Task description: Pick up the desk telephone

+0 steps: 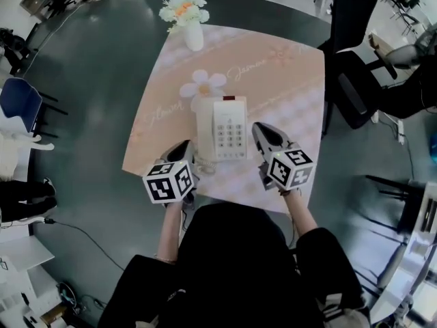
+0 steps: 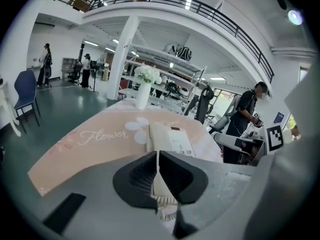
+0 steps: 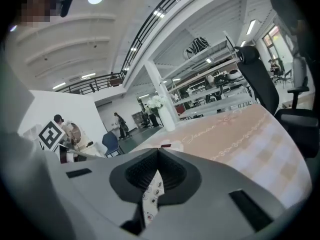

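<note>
The cream desk telephone (image 1: 229,130) lies flat on a pink flowered tablecloth (image 1: 287,80), its handset (image 1: 204,125) resting along the left side and the keypad on the right. My left gripper (image 1: 186,145) hovers just off the phone's near left corner, jaws shut and empty. In the left gripper view the left gripper (image 2: 158,154) points at the telephone (image 2: 172,140), whose coiled cord (image 2: 165,203) shows below the jaws. My right gripper (image 1: 259,128) sits at the phone's right edge, also shut and empty. In the right gripper view the right gripper (image 3: 157,152) has the keypad (image 3: 152,194) showing beneath it.
A white vase of flowers (image 1: 192,27) stands at the cloth's far edge. Black office chairs (image 1: 355,87) crowd the right of the table, and a blue chair (image 1: 19,102) stands at the left. A cable (image 1: 82,234) runs over the dark floor. People stand far off.
</note>
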Demonstrator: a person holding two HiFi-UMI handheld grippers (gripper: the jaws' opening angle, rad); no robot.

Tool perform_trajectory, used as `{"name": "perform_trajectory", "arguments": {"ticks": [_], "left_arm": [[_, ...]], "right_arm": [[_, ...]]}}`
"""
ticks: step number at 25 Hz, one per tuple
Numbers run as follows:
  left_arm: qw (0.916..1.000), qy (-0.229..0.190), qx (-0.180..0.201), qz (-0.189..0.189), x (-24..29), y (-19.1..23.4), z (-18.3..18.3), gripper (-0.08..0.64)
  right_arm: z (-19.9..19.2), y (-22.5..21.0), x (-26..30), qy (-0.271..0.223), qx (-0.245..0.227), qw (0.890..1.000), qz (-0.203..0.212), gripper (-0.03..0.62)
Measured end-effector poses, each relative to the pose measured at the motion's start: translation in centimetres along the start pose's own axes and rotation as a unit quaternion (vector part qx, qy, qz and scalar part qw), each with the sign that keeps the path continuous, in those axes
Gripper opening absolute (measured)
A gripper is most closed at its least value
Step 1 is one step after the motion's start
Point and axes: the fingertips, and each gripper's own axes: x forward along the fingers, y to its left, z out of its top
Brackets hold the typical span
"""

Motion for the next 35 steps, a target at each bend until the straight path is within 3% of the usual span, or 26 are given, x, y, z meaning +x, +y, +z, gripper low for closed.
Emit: {"name": "perform_trajectory", "arguments": {"ticks": [7,10,12,20,27,35], "left_arm": [[0.9990,0.028,-0.024,-0.024,1.7,0.3,-0.2,0.049],[0.9977,0.038,-0.037,-0.042,2.5,0.2,-0.1,0.088],[0.9962,0.045,-0.054,-0.051,3.1,0.2,-0.3,0.123],[0.9878,0.072,-0.098,-0.097,5.4,-0.5,-0.9,0.304],[0.9828,0.110,-0.102,-0.107,7.4,-0.2,-1.8,0.325],[0.9715,0.147,-0.124,-0.138,8.3,-1.1,-2.7,0.325]], "right_arm": [[-1.5,-1.5,1.7,0.027,0.044,0.999,-0.007,-0.006],[-1.8,-1.6,2.6,0.034,0.085,0.996,-0.001,0.007],[-2.3,-1.9,3.3,0.038,0.107,0.994,-0.009,0.082],[-3.3,-3.0,6.0,0.048,0.202,0.978,-0.019,0.223],[-4.6,-3.8,7.3,0.067,0.243,0.967,-0.026,0.244],[-5.9,-3.2,7.9,0.107,0.273,0.956,-0.009,0.244]]}}
